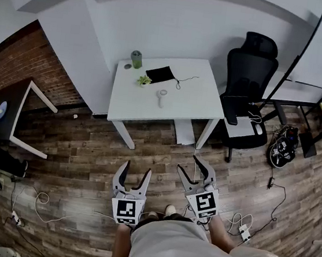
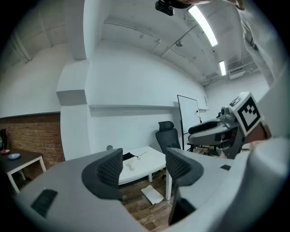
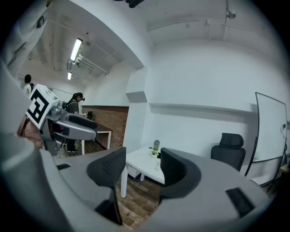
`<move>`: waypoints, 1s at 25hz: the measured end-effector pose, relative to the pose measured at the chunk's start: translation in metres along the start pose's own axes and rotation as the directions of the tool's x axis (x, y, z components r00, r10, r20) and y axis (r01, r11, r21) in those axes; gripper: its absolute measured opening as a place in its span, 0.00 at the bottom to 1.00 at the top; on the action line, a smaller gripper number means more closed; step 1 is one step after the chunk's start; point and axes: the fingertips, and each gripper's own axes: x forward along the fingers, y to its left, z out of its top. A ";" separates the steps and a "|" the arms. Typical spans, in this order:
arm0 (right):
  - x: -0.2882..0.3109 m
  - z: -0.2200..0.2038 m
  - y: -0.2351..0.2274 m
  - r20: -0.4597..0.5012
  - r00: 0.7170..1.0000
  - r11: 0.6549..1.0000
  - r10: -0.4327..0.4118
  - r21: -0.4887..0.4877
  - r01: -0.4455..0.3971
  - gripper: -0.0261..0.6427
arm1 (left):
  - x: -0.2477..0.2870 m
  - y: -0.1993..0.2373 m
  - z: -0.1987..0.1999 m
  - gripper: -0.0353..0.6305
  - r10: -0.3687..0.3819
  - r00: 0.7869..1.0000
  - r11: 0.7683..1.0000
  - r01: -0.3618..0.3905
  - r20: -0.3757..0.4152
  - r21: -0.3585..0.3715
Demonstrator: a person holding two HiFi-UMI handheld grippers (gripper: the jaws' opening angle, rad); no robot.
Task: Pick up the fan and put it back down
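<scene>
Head view: small white handheld fan (image 1: 162, 98) lies flat on white rectangular table (image 1: 175, 106), near its middle, w/ green tumbler (image 1: 136, 59) and black pouch (image 1: 160, 74) behind it. Left gripper (image 1: 136, 169) and right gripper (image 1: 193, 167) are held over wood floor, well short of the table.

Left gripper view: jaws apart, nothing gripped; fan (image 2: 132, 166) shows far off on the table (image 2: 152, 158), seen thru the gap.

Right gripper view: jaws parted w/ a narrower gap, nothing gripped; table corner (image 3: 138, 162) lies beyond.
</scene>
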 end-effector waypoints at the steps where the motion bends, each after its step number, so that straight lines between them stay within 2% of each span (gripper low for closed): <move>1: -0.001 -0.001 -0.003 0.002 1.000 1.000 0.002 0.001 -0.002 0.40 | 0.002 -0.004 0.002 0.49 0.001 1.000 1.000 -0.001 0.001 -0.002; 13: 0.017 -0.007 -0.018 0.020 0.999 0.999 0.028 0.027 -0.029 0.42 | 0.033 -0.009 0.008 0.48 0.010 1.000 1.000 -0.010 0.012 0.007; 25: 0.079 -0.009 -0.032 -0.014 1.000 1.000 0.001 0.013 -0.001 0.42 | 0.083 0.039 -0.003 0.47 -0.006 1.000 1.000 0.006 0.015 -0.014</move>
